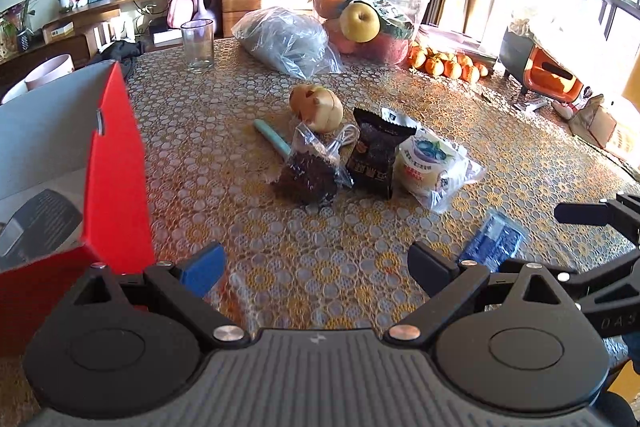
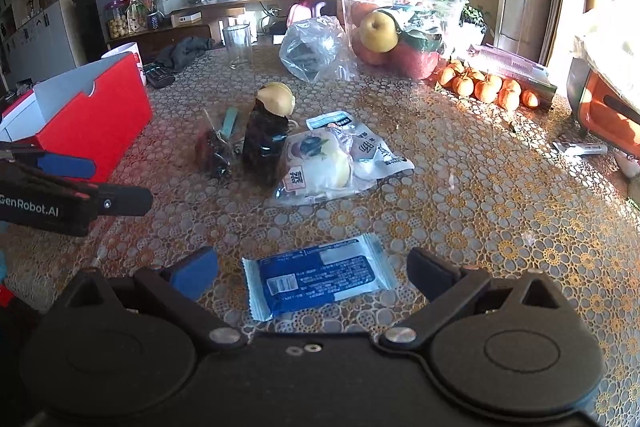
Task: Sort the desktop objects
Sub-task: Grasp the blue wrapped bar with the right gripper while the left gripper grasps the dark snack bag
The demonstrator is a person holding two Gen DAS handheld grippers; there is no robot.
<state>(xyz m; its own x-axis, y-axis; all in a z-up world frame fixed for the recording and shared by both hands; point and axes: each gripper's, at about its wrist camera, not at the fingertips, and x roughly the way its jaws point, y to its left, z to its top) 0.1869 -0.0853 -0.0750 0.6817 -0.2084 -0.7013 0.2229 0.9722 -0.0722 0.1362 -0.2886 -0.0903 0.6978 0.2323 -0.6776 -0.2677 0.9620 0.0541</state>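
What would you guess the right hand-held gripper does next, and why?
Probably it eases down and closes on the blue packet. The right hand-held gripper is open, with the packet lying flat on the table between its fingers, and the open red box stands to the left.

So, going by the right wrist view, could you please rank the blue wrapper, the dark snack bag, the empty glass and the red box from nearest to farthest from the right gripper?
1. Blue wrapper: flat between the open fingers of the right gripper.
2. Dark snack bag: mid-table, slightly left.
3. Red box: left edge.
4. Empty glass: far side, upright.
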